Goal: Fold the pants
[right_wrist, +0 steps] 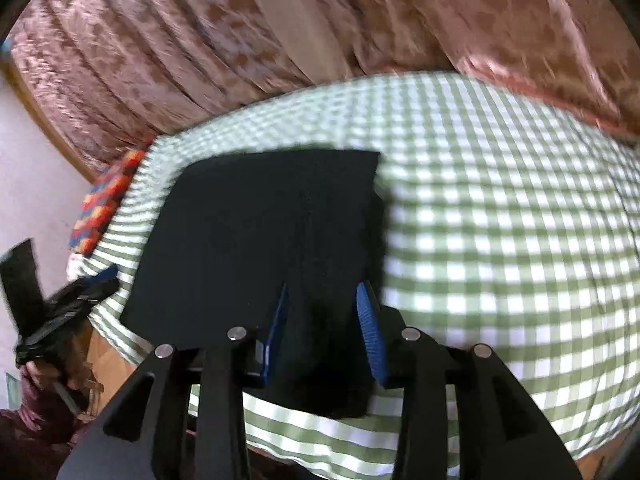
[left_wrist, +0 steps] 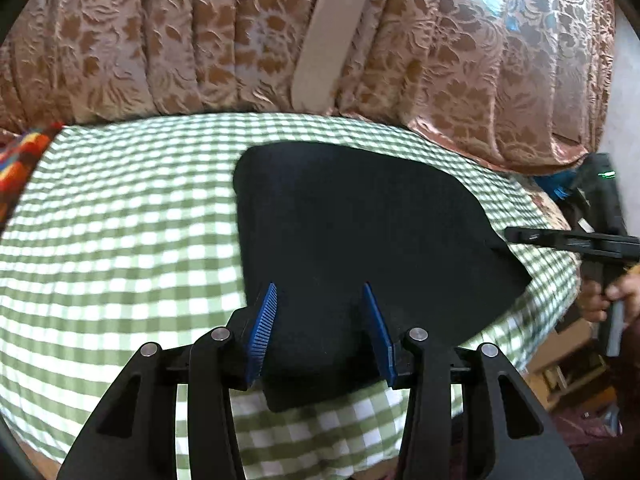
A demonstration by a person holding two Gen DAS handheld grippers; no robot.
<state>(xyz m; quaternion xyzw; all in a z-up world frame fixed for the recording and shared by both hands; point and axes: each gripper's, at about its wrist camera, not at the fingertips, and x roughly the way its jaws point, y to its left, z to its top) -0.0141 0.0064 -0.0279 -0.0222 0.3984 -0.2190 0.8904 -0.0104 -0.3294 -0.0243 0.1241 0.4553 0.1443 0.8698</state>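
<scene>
Black pants [left_wrist: 352, 220] lie folded into a flat dark block on a green-and-white checked cloth [left_wrist: 120, 240]. My left gripper [left_wrist: 320, 288] hovers over the block's near edge with its blue pads apart and not pressing the fabric. The right gripper [left_wrist: 508, 236] reaches in from the right, and its tip meets the pants' right edge. In the right wrist view the pants [right_wrist: 260, 220] fill the middle. My right gripper [right_wrist: 323, 288] stands open over their near right corner, with black cloth between the pads. The left gripper [right_wrist: 108, 276] shows at the far left.
A patterned pink-brown curtain [left_wrist: 160, 40] with a beige strip [left_wrist: 332, 40] hangs behind the checked surface [right_wrist: 500, 220]. A bright multicoloured cloth [right_wrist: 108, 200] lies at its left end. A hand [left_wrist: 600, 300] holds the right tool, above boxes on the floor.
</scene>
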